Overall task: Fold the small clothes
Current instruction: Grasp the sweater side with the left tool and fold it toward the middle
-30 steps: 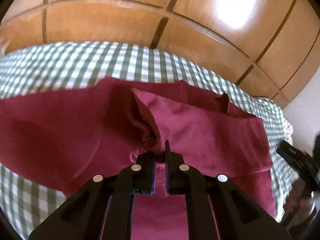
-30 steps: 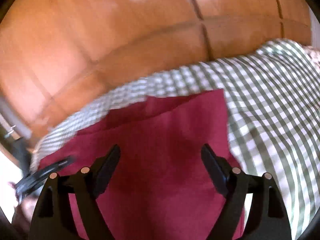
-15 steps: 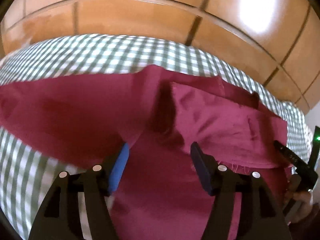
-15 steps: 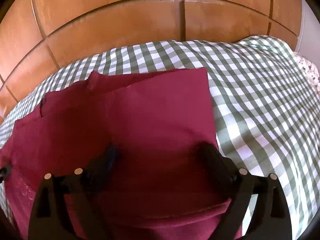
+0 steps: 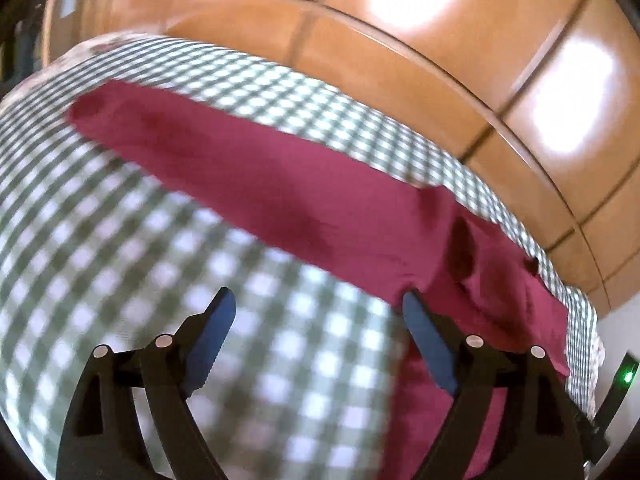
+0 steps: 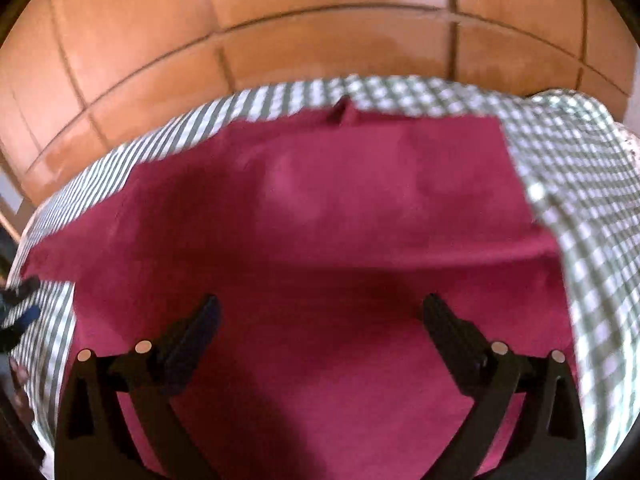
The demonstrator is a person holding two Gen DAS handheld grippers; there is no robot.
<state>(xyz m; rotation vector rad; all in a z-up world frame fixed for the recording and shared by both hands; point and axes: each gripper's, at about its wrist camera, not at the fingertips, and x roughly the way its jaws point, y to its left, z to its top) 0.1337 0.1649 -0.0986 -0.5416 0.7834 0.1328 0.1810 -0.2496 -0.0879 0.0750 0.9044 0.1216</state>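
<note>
1. Since a second ago your left gripper [image 5: 316, 312] has let go of the pinched fabric, spread wide and swung left, so it now hangs over bare checked cloth [image 5: 120, 240] with only its right finger at the edge of the garment.
2. Your task item, the maroon garment [image 6: 320, 220], lies spread on the checked cloth on the desk: one long leg runs away to the far left in the left wrist view, and the broad folded body fills the right wrist view.
3. Biggest risk, as I judge it: the raised ridge of fabric [image 5: 460, 244] left near the crotch could get trapped under the next fold and leave a lump. Smooth it first.
4. Next risk: the long leg lies slanted, so grabbing it off-centre would likely skew the fold.
5. Smaller risk: closing either gripper too low could catch the checked cloth along with the garment.
6. Your right gripper [image 6: 320, 320] is released too, jaws wide apart, poised over the near part of the garment. Contact with it cannot be told.
</note>
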